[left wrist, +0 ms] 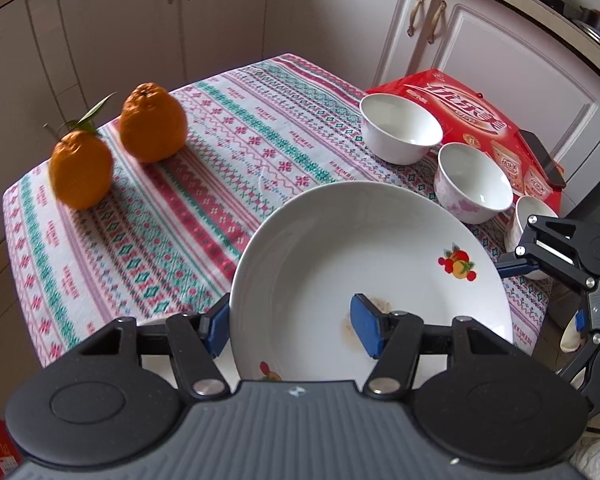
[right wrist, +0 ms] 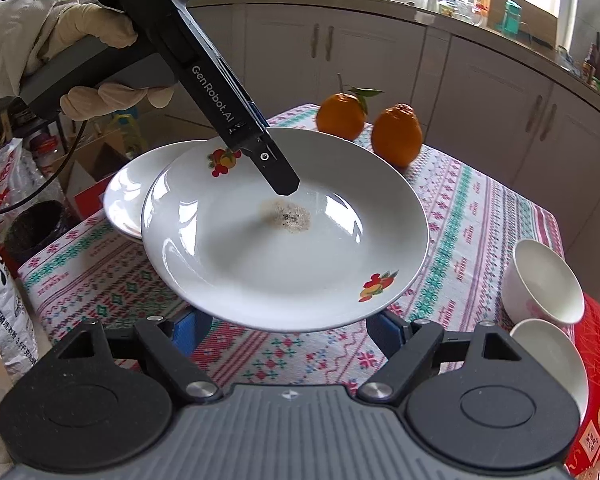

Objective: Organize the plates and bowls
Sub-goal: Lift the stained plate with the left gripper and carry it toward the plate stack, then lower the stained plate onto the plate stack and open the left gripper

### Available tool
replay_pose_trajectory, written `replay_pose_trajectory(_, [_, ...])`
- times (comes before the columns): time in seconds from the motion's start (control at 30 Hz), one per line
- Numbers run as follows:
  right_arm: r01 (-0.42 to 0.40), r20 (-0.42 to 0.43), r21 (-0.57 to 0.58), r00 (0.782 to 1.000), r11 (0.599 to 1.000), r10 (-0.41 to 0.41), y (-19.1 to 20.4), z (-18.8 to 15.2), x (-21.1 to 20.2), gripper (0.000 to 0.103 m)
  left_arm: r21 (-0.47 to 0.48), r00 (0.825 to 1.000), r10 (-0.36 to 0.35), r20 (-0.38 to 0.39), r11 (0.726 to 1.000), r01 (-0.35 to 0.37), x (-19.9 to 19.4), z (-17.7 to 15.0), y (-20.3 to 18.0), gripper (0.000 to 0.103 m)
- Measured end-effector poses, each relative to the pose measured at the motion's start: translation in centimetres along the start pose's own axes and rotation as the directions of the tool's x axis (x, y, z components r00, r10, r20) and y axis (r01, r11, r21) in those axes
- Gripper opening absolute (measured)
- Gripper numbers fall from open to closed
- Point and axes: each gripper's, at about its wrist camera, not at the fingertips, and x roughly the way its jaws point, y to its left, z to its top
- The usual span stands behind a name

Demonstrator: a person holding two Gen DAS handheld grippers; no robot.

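Observation:
My left gripper [left wrist: 292,326] is shut on the rim of a white plate [left wrist: 364,264] with fruit decals. One blue pad sits inside the plate and the other behind its rim. The plate hangs tilted above the tablecloth, with a brownish stain [right wrist: 286,218] at its centre. In the right wrist view a black finger [right wrist: 280,174] of the left gripper lies inside the plate [right wrist: 284,256]. A second white plate [right wrist: 126,200] lies on the table behind it. My right gripper [right wrist: 288,334] stands open just under the plate's near rim with nothing between its pads. Three white bowls [left wrist: 400,128] [left wrist: 474,182] [left wrist: 534,216] stand at the right.
Two oranges [left wrist: 80,172] [left wrist: 152,128] sit at the table's far left corner. A red box [left wrist: 460,108] with a dark phone [left wrist: 540,156] on it lies behind the bowls. Cabinets [left wrist: 140,32] surround the table [left wrist: 228,152]. Bags and a carton [right wrist: 4,200] stand beside it.

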Motion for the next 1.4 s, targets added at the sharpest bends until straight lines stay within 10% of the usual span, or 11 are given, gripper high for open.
replay_pose_trajectory(1.4, [-0.112,-0.067,-0.168,0.993,0.98,0.102,5.5,4.5,5.3,0.087,-0.224,1.0,0.021,0.005,0.974,-0.02,-1.4,-8.0,8.0,0.06])
